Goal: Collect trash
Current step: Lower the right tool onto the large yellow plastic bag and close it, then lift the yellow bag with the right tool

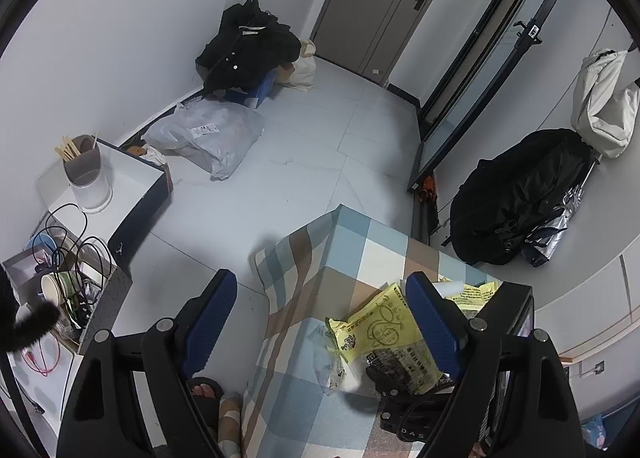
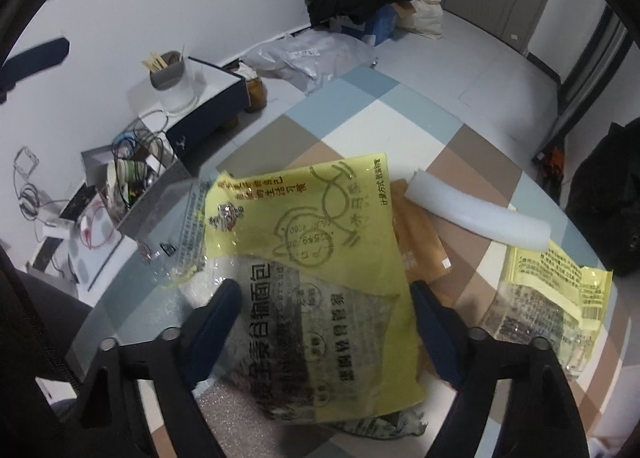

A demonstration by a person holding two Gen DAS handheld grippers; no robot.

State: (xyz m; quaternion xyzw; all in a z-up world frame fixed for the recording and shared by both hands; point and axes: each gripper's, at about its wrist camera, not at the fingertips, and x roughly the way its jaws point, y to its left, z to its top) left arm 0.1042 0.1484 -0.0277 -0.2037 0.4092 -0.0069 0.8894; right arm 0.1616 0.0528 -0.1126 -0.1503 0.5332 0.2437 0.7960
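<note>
the yellow bread wrapper (image 2: 316, 258) lies flat on the checkered table (image 2: 460, 146), long axis pointing away from the camera – right gripper (image 2: 326, 322) spread wide over it, not pinching; left gripper (image 1: 320, 322) open, empty.

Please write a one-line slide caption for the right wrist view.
Right claw open above a yellow bread wrapper on the checked tablecloth, beside a white foam strip.

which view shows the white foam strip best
The right wrist view: the white foam strip lies in full on the checked tablecloth, beyond the brown packet. In the left wrist view only a small end peeks out behind the left claw's finger.
</note>
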